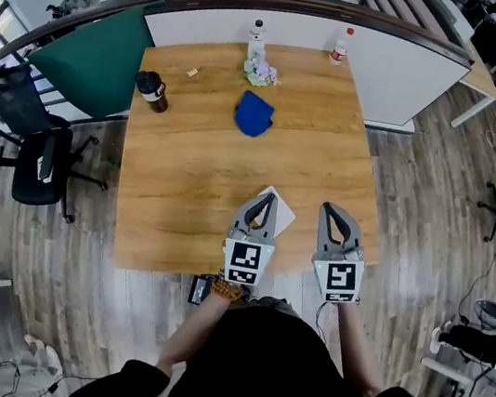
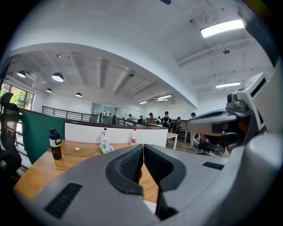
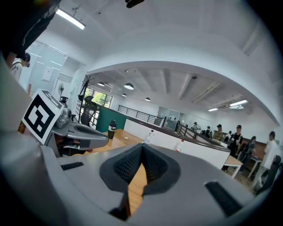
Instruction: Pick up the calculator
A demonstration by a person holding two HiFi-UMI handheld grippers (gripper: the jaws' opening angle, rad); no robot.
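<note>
Two empty grippers (left gripper point(image 1: 271, 198), right gripper point(image 1: 328, 207)), tips pressed together; two bottles point(image 1: 257, 38) point(image 1: 341, 44), one blue cloth point(image 1: 254, 114).

looks like a big open office. has a wooden bench point(image 1: 197, 165) on a wood floor point(image 1: 432, 224), with a black chair on wheels point(image 1: 41, 166) beside it. shows a low white wall point(image 1: 401, 72) and a green screen point(image 1: 97, 59) around the spot. has long lights point(image 2: 221, 28) and round lamps point(image 2: 57, 77) up high, with people point(image 2: 166, 119) standing by more desks point(image 2: 172, 136) far back.
</note>
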